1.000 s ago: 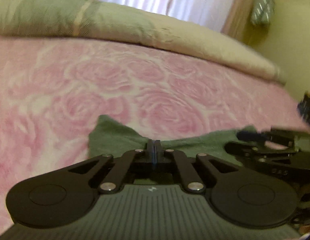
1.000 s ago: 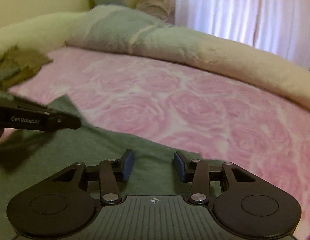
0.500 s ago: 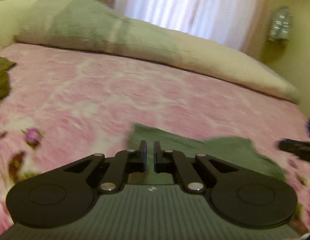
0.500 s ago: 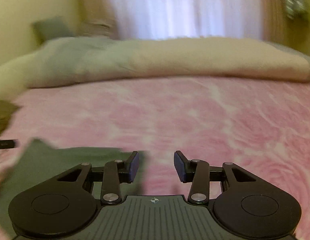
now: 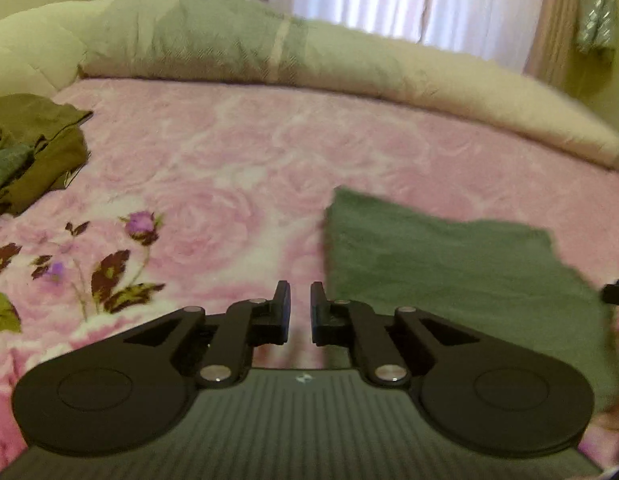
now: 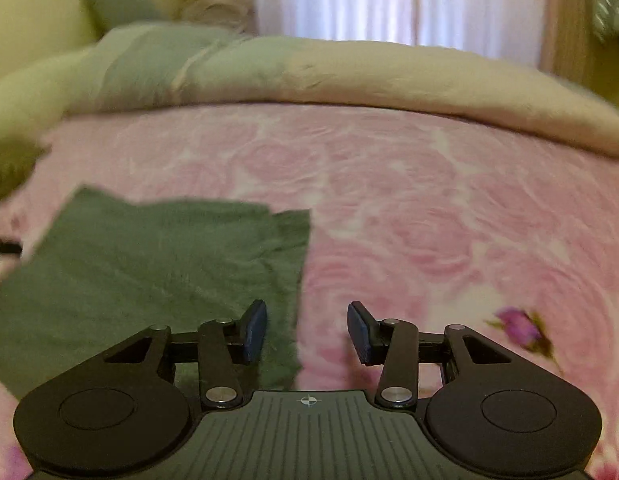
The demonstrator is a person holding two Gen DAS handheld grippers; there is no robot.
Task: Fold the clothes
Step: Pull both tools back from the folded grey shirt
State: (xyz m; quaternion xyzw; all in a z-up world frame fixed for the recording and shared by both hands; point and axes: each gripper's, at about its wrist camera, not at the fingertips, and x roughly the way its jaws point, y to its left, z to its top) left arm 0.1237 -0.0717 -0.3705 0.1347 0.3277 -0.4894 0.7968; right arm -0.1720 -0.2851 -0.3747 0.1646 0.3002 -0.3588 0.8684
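— Since a moment ago, what's changed on the left?
— Left gripper (image 5: 300, 308) has parted narrowly, empty; the green cloth (image 5: 449, 272) lies flat just right of its fingers.
— Right view?
— Right gripper (image 6: 306, 332) gapes wide, empty; cloth edge under its left finger (image 6: 255, 332) on the pink blanket (image 6: 429, 220).

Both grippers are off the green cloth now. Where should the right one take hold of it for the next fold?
Take the green cloth at its near right edge, just ahead of the right gripper. Come in low from the right, over the pink blanket. That edge lies flat with bare blanket beside it, so one finger can probably slide under. The far right corner looks double-layered, so it may be harder to pinch cleanly.
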